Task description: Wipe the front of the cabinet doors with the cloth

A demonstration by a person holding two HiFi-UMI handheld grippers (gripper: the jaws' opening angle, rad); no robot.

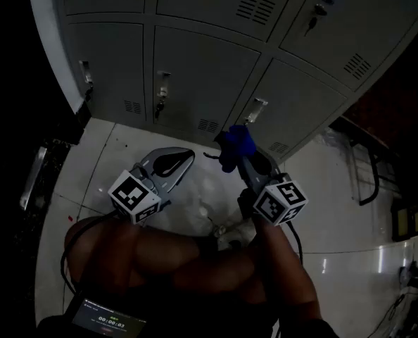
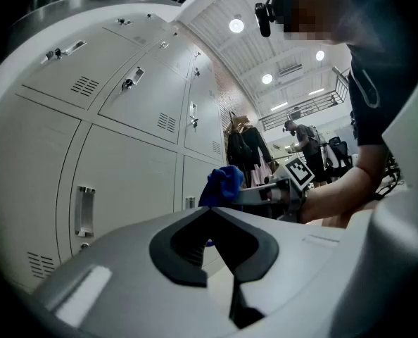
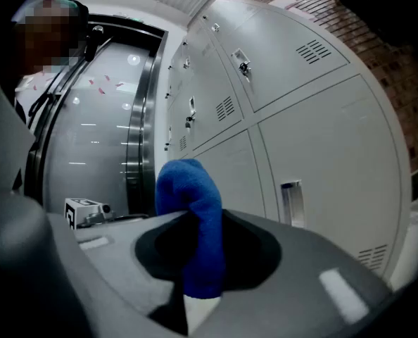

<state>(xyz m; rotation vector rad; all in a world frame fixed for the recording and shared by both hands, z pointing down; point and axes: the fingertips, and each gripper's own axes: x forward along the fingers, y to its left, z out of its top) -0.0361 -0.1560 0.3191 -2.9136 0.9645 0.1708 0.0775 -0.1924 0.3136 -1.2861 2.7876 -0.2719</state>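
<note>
Far as I can tell, the wiping isn't actually happening right now. Looking from the head view, the blue cloth (image 1: 236, 146) is up in front of the bottom row of cabinet doors (image 1: 195, 76), just beside the right-hand door's recessed handle (image 1: 256, 109), but I can't say it's touching the metal. There are no streaks or damp patches to tell wiped doors from unwiped, so my guess is most of the job is left. The right gripper (image 1: 243, 162) carries the cloth, the left gripper (image 1: 172, 162) hangs to its left over the pale glossy floor (image 1: 124, 160), well short of the doors. The doors are flat grey painted sheet metal, smooth, with little louvred vent slots (image 1: 255, 7) and small latches. In the left gripper view its grey plastic jaws are pressed together at the tips with nothing between them, just the dark padded hollow behind. Past them the cloth shows as a soft blue lump near a lower door. In the right gripper view the jaws are pinching the cloth. It's thick, fuzzy, towel-like stuff, folded into a rounded hump over the top with one end drooping down between the jaws. The door on the right looks clean and matte.
</note>
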